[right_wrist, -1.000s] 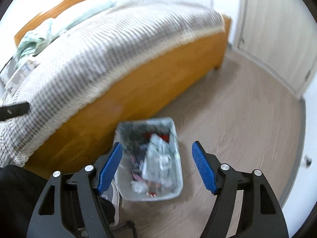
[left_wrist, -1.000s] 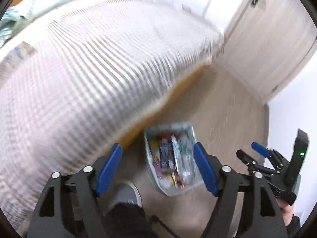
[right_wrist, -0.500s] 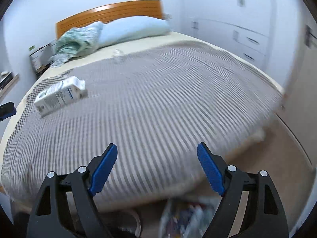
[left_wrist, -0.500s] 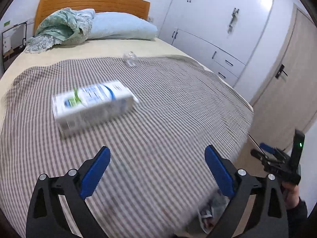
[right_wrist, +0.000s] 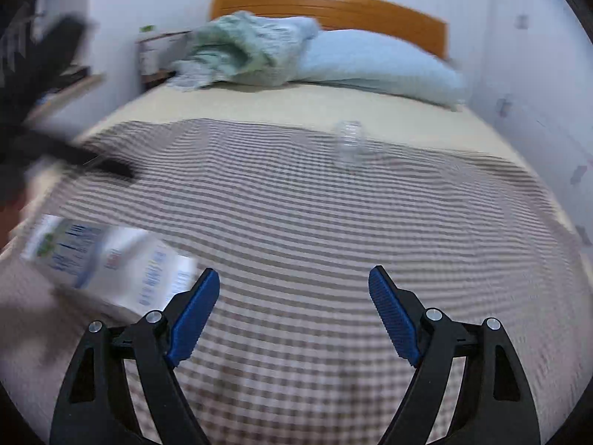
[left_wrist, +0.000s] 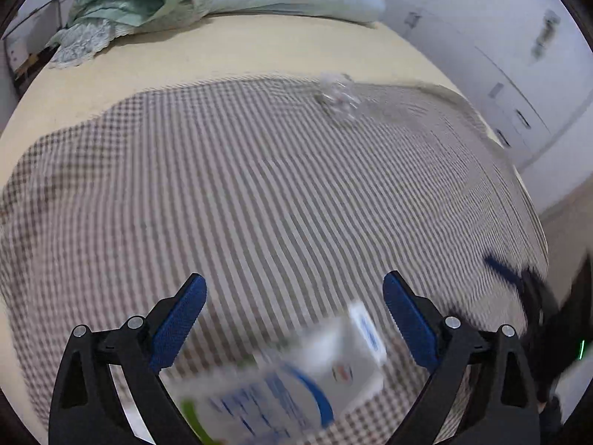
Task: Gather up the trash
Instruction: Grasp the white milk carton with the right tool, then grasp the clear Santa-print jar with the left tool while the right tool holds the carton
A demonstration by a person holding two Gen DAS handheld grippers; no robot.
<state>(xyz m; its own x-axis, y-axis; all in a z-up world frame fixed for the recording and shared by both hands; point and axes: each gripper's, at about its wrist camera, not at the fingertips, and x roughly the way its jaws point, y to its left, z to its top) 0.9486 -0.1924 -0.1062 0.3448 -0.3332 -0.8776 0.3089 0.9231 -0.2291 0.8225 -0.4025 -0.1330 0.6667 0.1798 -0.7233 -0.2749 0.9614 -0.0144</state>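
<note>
Nearest, your left gripper [left_wrist: 292,307] is spread wide above a blurred white carton [left_wrist: 296,382] lying on the striped blanket [left_wrist: 259,193]. Your right gripper [right_wrist: 292,296] gapes empty. Farther off, a clear bottle [right_wrist: 349,143] lies before the pillow [right_wrist: 374,63].

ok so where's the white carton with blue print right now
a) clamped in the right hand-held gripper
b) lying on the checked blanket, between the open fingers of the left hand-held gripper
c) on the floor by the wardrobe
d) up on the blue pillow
b: the left wrist view shows the carton lying on the checked blanket between the wide-open fingers of the left hand-held gripper; the right hand-held gripper is open and empty.
</note>
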